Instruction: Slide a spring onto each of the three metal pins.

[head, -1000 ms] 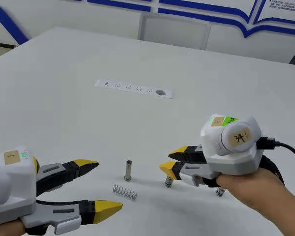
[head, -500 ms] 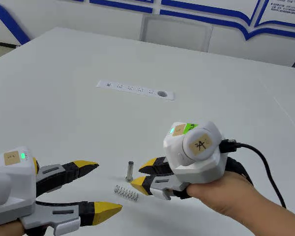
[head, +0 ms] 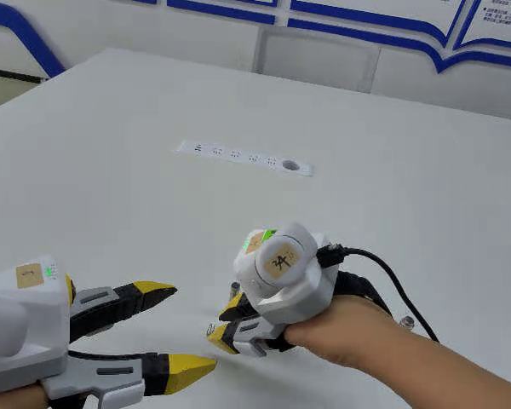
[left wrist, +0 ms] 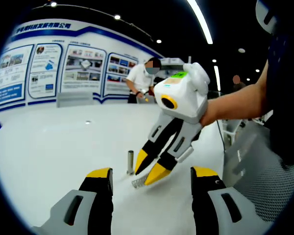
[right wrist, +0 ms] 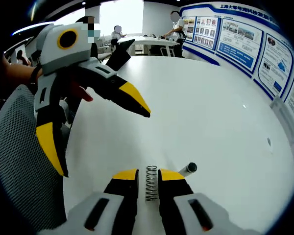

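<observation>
A loose spring [right wrist: 151,182] lies on the white table between the jaws of my right gripper [right wrist: 147,175], which are drawn in tight on either side of it. A bare upright metal pin [right wrist: 187,169] stands just beside them. In the head view the right gripper [head: 222,322] points down-left over the spring [head: 211,329], with the pin [head: 235,290] behind it. One pin carrying a spring [head: 406,322] peeks out behind the person's forearm. My left gripper [head: 193,327] rests open at the lower left, a short way from the spring [left wrist: 137,182] and the pin [left wrist: 130,162].
A white power strip [head: 243,158] lies flat farther back on the table. The right gripper's black cable [head: 383,274] trails over the forearm. Chairs and people show far off beyond the table.
My right gripper has moved left from the two sprung pins to the loose spring and come down around it. The left gripper has stayed put, open.
</observation>
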